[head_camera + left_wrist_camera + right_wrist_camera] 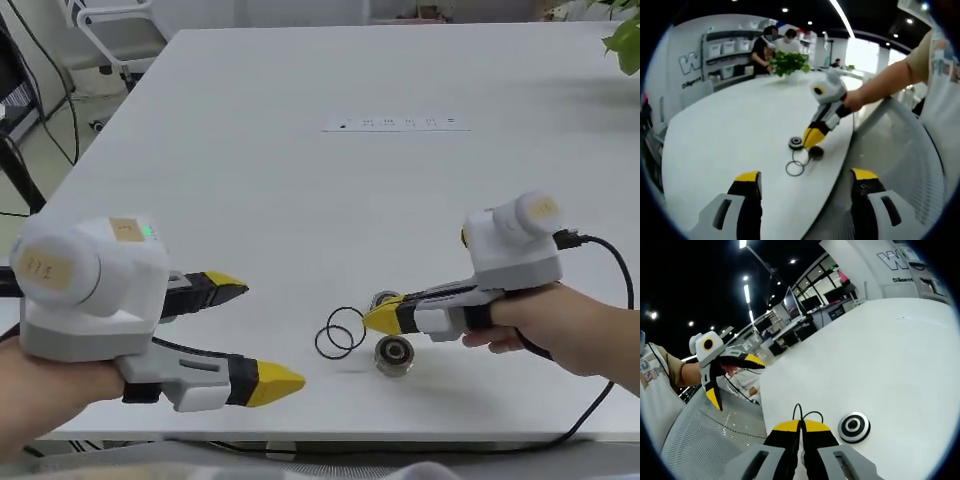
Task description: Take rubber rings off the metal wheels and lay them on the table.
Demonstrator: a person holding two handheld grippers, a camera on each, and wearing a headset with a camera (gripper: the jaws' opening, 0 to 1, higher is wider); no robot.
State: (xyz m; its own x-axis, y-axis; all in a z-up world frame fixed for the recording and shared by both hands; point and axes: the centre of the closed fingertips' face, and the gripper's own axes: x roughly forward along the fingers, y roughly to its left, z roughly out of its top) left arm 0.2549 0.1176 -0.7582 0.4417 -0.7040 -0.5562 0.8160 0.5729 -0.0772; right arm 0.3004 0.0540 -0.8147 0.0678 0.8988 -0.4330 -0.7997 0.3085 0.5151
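Two thin black rubber rings (340, 333) lie overlapping on the white table (300, 180); they also show as rings (795, 167) and rings (807, 415). One metal wheel (393, 353) sits just right of them, and a second wheel (384, 298) is partly hidden behind my right gripper (378, 317). That right gripper (801, 427) is shut, its yellow tips pinching the edge of one ring, with a wheel (854, 427) beside it. My left gripper (250, 335) hovers open near the front left edge, holding nothing. Its jaws (805, 176) point at the rings, the wheels (796, 143) and the right gripper (814, 137).
A printed white strip (396, 124) lies mid-table. Office chairs (110, 30) stand past the far left corner, and plant leaves (625, 40) sit at the far right. The table's front edge (330, 438) runs just below the rings. A black cable (610, 270) trails from the right gripper.
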